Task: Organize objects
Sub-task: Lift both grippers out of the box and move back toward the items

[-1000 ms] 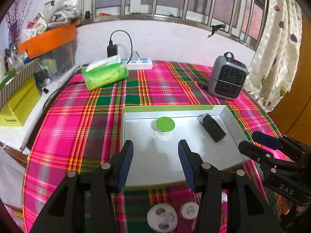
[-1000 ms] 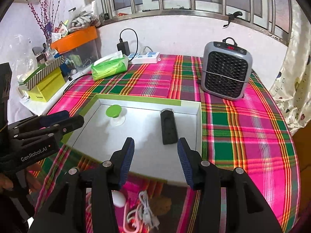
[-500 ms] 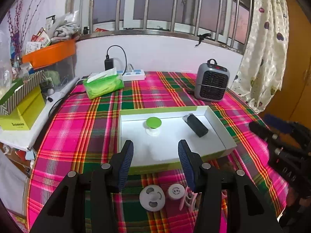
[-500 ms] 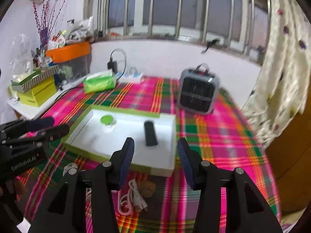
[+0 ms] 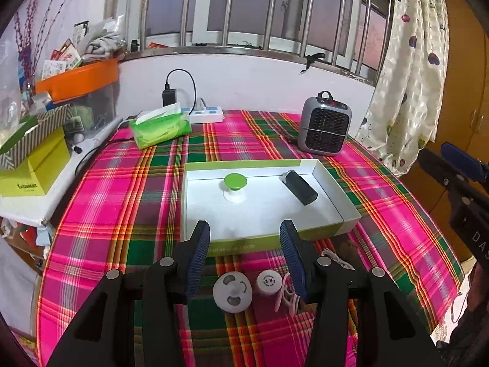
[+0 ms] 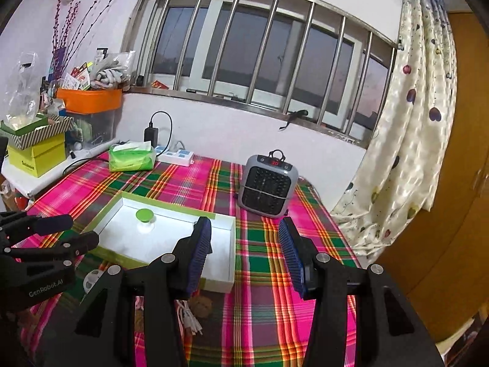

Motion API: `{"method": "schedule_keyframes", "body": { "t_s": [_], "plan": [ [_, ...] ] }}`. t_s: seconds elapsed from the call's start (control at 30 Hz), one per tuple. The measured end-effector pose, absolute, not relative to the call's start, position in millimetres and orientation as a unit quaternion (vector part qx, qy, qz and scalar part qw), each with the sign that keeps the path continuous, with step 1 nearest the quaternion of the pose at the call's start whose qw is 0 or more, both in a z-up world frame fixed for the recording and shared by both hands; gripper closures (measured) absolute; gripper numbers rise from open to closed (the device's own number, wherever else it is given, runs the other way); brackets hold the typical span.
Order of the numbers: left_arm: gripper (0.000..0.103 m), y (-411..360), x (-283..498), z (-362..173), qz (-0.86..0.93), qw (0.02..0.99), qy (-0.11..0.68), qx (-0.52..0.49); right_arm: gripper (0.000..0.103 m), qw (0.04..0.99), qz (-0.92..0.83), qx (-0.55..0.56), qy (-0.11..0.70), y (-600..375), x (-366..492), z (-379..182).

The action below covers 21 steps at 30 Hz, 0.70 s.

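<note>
The left tongs (image 5: 244, 255) hang wide open with nothing between their blue-padded fingers (image 5: 200, 255), raised above the near edge of the bench (image 5: 122, 202). Just below and between them on the plaid cloth lie a white round disc (image 5: 233, 294) and a smaller white round cap (image 5: 269, 281), side by side, with a pale looped cable (image 5: 285, 293) just to the right of the cap, partly behind the right finger. Beyond the fingertips sits a shallow white tray with a green rim (image 5: 347, 211). Inside it, toward the far wall, a green-topped knob on a white base (image 5: 235, 183) stands upright, and a black rectangular block (image 5: 299, 188) lies flat, well apart from the knob, angled toward the tray's right corner.

The right tongs (image 6: 244, 255) are also spread wide and hold nothing, raised over the bench's right half. Their left finger covers part of the tray's near right corner in this view. Under them lie a white cable (image 6: 188, 316) and a small brownish lump (image 6: 202, 305), close together on the cloth.

Farther back, a grey fan heater (image 5: 324, 128) stands upright, a green tissue pack (image 5: 159, 128) lies at the far left, and a white power strip (image 5: 204, 114) sits beside the wall.
</note>
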<state>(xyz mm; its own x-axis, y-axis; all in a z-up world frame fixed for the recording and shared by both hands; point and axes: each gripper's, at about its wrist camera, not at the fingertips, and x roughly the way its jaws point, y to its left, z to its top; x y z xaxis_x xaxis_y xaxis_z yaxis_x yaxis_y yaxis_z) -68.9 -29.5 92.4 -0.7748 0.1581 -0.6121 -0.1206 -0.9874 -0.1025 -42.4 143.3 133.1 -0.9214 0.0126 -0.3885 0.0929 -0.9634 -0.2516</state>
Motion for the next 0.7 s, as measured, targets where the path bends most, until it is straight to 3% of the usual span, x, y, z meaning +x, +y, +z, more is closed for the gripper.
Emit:
{"method": "schedule_keyframes", "body": {
  "t_s": [0.33, 0.7],
  "plan": [
    [0.056, -37, -54, 79, 0.938, 0.078, -0.038, -0.337, 0.055, 0.048, -0.971, 0.202, 0.12, 143, -30, 129],
    [0.056, -57, -44, 45, 0.921, 0.092, -0.082, -0.371, 0.055, 0.112, -0.951, 0.277, 0.086, 163, -27, 78]
  ]
}}
